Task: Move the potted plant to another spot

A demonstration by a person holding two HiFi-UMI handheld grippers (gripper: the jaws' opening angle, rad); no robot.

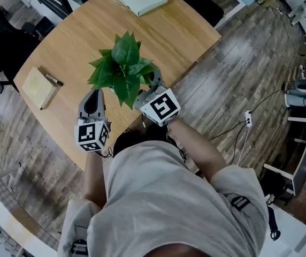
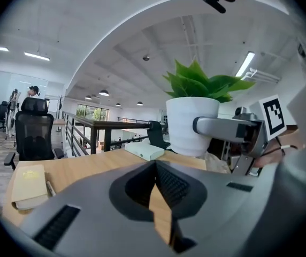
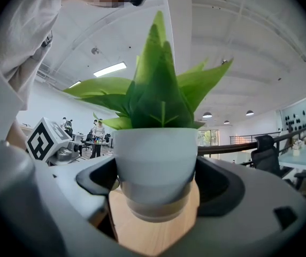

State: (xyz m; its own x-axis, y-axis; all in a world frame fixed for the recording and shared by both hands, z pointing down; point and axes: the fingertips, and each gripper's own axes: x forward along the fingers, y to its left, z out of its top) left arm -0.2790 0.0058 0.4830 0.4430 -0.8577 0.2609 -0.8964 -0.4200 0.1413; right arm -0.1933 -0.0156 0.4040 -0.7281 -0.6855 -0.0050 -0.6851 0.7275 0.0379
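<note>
The right gripper (image 3: 155,199) is clamping its jaws on both sides of the potted plant (image 3: 154,154), whose white pot is standing upright between them over the wooden table (image 1: 174,36), while the left gripper (image 2: 154,167) is hovering just beside, jaws pressed together and empty, a white box (image 2: 145,151) lying well beyond its fingertips

You are facing no readable words, numbers or brands; the black-and-white square markers on your grey left gripper (image 1: 93,94) and right gripper (image 1: 148,82) are showing patterns only.
</note>
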